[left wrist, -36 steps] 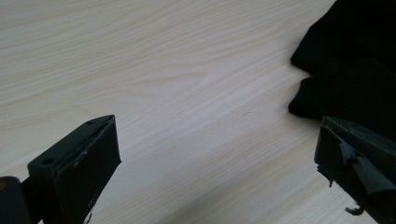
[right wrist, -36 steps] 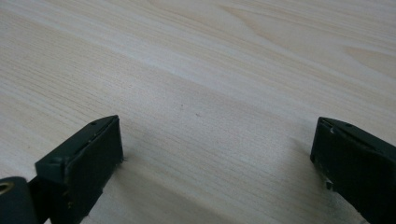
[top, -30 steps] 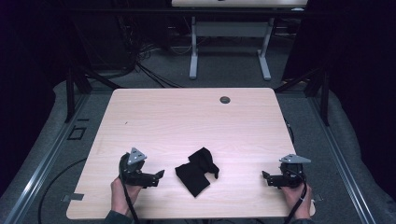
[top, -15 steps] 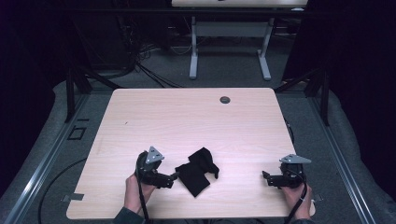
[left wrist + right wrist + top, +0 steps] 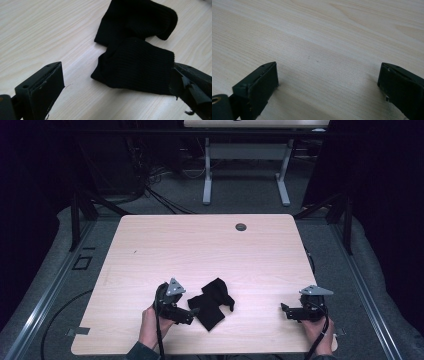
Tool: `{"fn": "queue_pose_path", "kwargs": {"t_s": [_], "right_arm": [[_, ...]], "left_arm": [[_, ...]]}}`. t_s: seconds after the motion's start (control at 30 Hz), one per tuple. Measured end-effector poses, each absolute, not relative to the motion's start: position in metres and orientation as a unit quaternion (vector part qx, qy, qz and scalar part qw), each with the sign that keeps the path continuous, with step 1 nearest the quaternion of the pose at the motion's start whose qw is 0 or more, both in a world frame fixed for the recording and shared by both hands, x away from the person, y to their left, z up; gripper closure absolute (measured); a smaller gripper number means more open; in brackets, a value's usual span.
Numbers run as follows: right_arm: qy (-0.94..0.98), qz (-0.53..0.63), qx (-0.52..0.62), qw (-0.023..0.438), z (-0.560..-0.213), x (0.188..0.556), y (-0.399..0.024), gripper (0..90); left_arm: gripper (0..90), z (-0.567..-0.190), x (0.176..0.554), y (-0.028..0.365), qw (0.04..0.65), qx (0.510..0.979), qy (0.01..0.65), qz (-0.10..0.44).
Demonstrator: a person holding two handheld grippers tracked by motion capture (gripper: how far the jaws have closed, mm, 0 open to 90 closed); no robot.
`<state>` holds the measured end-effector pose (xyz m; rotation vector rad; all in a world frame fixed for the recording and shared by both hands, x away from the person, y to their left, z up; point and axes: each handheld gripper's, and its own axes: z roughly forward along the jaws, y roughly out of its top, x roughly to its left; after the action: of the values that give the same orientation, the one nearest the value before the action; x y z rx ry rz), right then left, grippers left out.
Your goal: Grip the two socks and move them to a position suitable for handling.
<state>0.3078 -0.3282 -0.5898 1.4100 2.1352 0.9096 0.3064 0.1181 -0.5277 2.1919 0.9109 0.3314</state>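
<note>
Reaching with wide-open jaws, the left gripper point(image 5: 192, 312) nears the soft, floppy black ribbed sock point(image 5: 135, 66); pinch its near edge. Right gripper point(image 5: 285, 309) waits open.

Light wood table point(image 5: 200, 250), crumpled black cloth point(image 5: 212, 302) near front edge

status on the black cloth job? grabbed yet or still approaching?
Done: the left gripper has closed in on the black cloth, jaws open with one jaw at the cloth's edge in the left gripper view. In hand: nothing gripped; the cloth lies crumpled and folded over on the table. Left: shutting on the cloth and handling it. The right gripper sits open, apart from it.
</note>
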Motion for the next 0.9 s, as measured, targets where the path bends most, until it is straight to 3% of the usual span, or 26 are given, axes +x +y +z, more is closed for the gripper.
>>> {"fn": "queue_pose_path", "kwargs": {"t_s": [0.37, 0.63, 0.9], "right_arm": [[0.769, 0.328, 0.507, 0.211, -0.59, 0.308, -0.328, 2.6], [0.768, 0.328, 0.508, 0.212, -0.59, 0.308, -0.328, 2.6], [0.768, 0.327, 0.508, 0.211, -0.59, 0.308, -0.328, 2.7]], "left_arm": [[0.2, -0.539, 0.307, 0.091, 0.343, 0.87, 0.334, 0.117], [14.5, -0.544, 0.309, 0.078, 0.321, 0.879, 0.329, 0.127], [18.7, -0.547, 0.312, 0.076, 0.314, 0.88, 0.332, 0.13]]}}
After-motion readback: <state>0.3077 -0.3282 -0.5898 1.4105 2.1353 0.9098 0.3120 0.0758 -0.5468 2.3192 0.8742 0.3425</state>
